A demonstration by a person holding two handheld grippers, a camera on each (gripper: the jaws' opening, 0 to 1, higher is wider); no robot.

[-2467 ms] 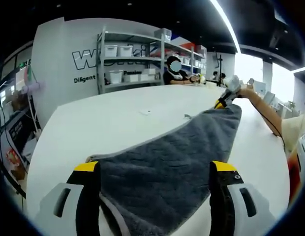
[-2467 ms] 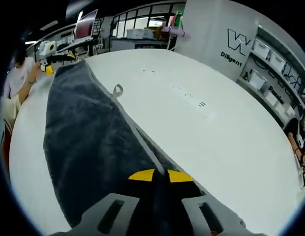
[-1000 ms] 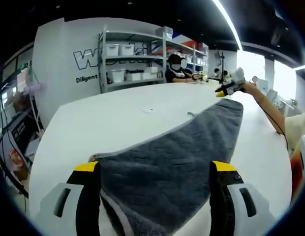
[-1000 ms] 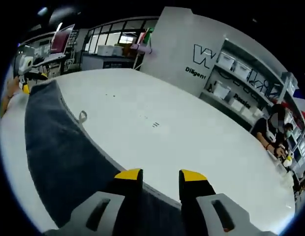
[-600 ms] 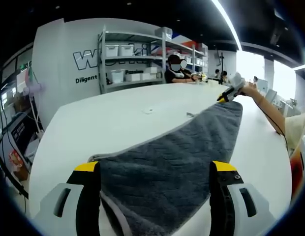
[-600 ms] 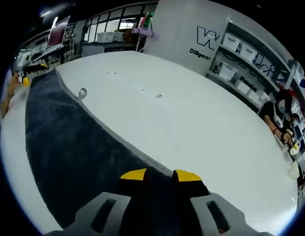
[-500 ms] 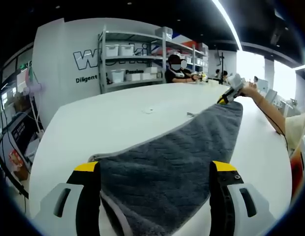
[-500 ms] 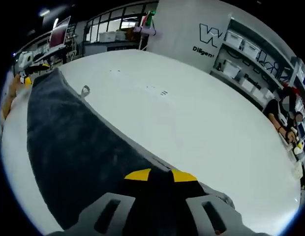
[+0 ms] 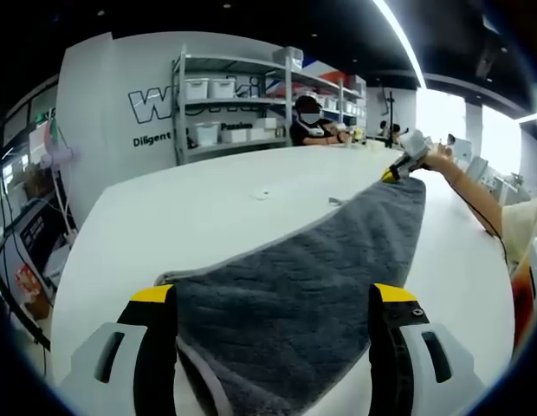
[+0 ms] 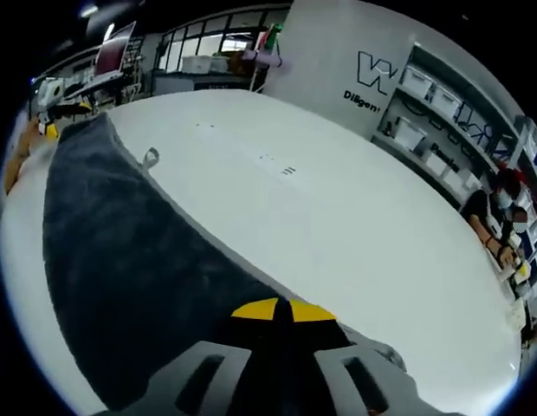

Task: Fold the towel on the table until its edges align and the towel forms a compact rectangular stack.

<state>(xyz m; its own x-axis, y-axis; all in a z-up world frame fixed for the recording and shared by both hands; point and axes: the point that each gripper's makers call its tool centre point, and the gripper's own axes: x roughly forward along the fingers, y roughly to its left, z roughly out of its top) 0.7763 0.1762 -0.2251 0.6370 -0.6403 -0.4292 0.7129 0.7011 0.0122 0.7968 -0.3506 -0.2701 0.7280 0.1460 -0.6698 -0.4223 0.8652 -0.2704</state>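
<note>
A dark grey towel (image 9: 294,269) lies stretched out long on the white table (image 9: 208,217). My left gripper (image 9: 273,295) stands open, its yellow-tipped jaws wide apart with the towel's near end lying between them. At the towel's far corner a hand holds my right gripper (image 9: 397,169). In the right gripper view, that gripper (image 10: 282,310) is shut on the towel (image 10: 121,234) at its near edge, jaw tips touching. The towel runs away to the upper left, where the left gripper (image 10: 65,108) shows small. A hang loop (image 10: 151,158) sticks out from the towel's long edge.
The white table (image 10: 355,225) spreads wide beyond the towel's long edge, with small marks (image 10: 287,171) on it. Grey shelves with white bins (image 9: 225,113) stand behind the table's far side. A person (image 9: 305,126) sits there. The holder's arm (image 9: 472,204) reaches in from the right.
One second ago the right gripper was open above the towel's edge; it has come down and shut on the towel. The left gripper has stayed open in place.
</note>
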